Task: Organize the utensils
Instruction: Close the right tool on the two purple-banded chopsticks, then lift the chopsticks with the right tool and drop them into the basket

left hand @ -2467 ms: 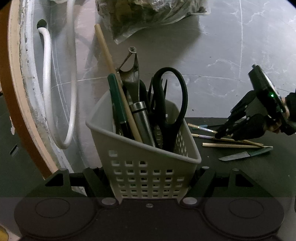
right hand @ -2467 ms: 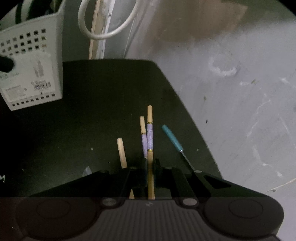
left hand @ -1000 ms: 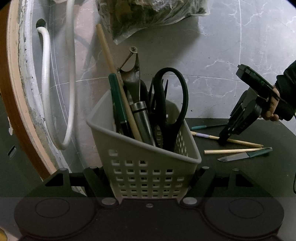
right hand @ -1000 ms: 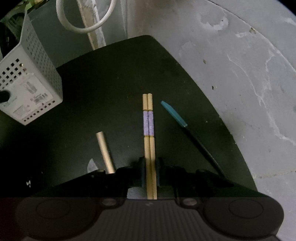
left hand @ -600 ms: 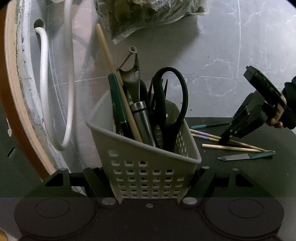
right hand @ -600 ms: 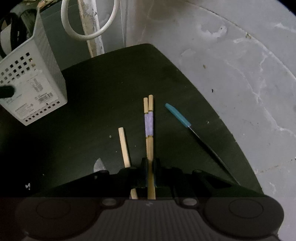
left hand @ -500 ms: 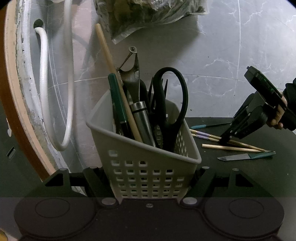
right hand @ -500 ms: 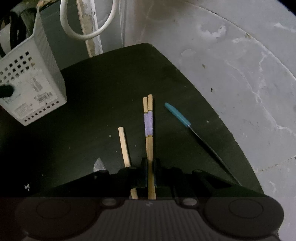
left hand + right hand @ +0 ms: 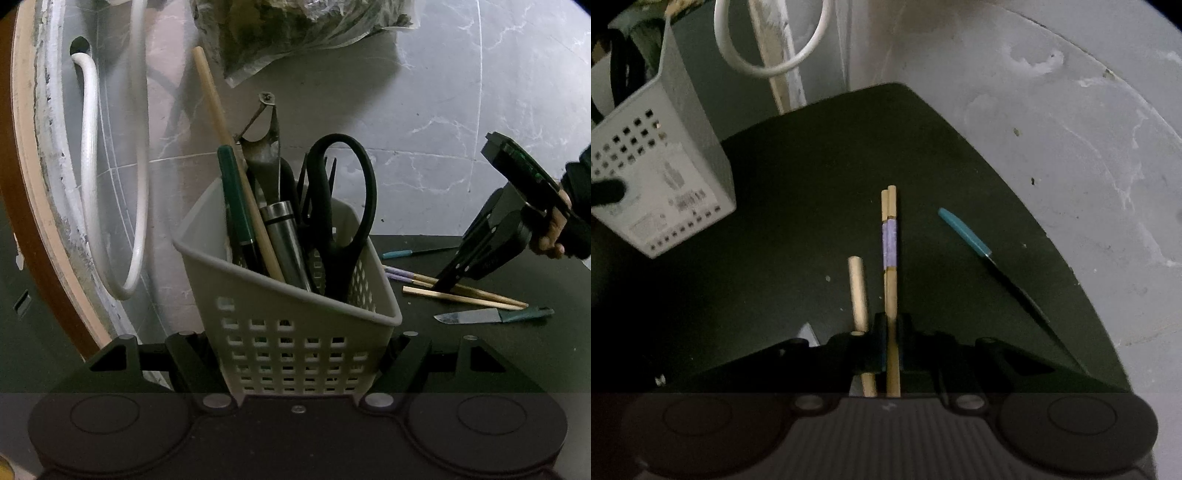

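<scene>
The right gripper (image 9: 893,343) points steeply down at the dark table (image 9: 812,177), its jaws drawn almost together on the 2 purple-banded chopsticks (image 9: 889,236). These run straight ahead from between its fingers, side by side. The left-wrist view shows the same gripper (image 9: 445,282) with its tips down on the sticks at the table surface.

The left gripper (image 9: 303,363) is closed on the base of the perforated grey utensil caddy (image 9: 295,332), 1 finger against each side, and tilts it towards the loose items. The caddy already carries black scissors (image 9: 343,206), a peeler (image 9: 264,147), a green-handled tool (image 9: 236,199), a steel handle (image 9: 284,236) and a long wooden stick (image 9: 221,122).

To do this pickup well, I judge the grip should be sure of both sticks before any lift; the jaws sit well back from the banded ends, so the long front portion may droop or scissor apart. Lift straight up first, clearing the plain wooden stick (image 9: 857,291) lying just left of the jaws and the small knife (image 9: 491,316) beyond it. The blue-handled tool (image 9: 964,230) to the right of the jaws lies well apart and is no obstacle.

Then carry the pair left and forward to the caddy (image 9: 661,184), and feed the ends into a gap beside the scissors while the caddy is kept at its tilt.
</scene>
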`<state>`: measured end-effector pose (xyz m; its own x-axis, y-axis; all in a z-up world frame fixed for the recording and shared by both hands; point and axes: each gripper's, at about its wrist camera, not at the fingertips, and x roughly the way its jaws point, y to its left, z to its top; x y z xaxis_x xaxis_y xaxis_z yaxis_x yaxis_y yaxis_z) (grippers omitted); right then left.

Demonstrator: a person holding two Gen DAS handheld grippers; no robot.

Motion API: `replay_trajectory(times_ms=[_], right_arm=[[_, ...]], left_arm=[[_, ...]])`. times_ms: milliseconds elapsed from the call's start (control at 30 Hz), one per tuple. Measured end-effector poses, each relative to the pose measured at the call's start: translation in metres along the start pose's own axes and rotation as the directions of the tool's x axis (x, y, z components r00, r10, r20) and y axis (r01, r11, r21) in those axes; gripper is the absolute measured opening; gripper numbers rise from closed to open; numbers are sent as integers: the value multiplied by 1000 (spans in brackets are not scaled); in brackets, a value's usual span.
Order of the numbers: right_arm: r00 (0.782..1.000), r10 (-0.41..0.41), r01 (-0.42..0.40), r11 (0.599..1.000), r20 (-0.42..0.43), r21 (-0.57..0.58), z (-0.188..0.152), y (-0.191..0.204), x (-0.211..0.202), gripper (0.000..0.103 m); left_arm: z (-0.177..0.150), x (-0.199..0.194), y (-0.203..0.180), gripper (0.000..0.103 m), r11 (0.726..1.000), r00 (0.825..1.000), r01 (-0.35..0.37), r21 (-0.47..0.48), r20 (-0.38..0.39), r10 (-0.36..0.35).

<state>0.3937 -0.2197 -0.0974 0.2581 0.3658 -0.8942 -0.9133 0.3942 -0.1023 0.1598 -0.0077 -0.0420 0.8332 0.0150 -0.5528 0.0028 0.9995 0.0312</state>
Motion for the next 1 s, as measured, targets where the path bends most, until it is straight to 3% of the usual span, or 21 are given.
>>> replay_trajectory(times_ms=[467,667,800,1000], right_arm=[[994,-82,86,995,72,-44,-13,15,-19,6],[974,-154,167,984,169,-65,-18,29,-46,6],[927,-225,233,972,299,7,-20,40,-76,6],[799,-285,203,957,530,208,-26,63,-130,6]], left_arm=[[0,0,2,77,1000,1000,7,-1,1,-7],[0,0,2,77,1000,1000,8,2,2,-8],[-1,0,3,77,1000,1000,13,3,6,-13],[-1,0,4,76,1000,1000,18,9,6,-18]])
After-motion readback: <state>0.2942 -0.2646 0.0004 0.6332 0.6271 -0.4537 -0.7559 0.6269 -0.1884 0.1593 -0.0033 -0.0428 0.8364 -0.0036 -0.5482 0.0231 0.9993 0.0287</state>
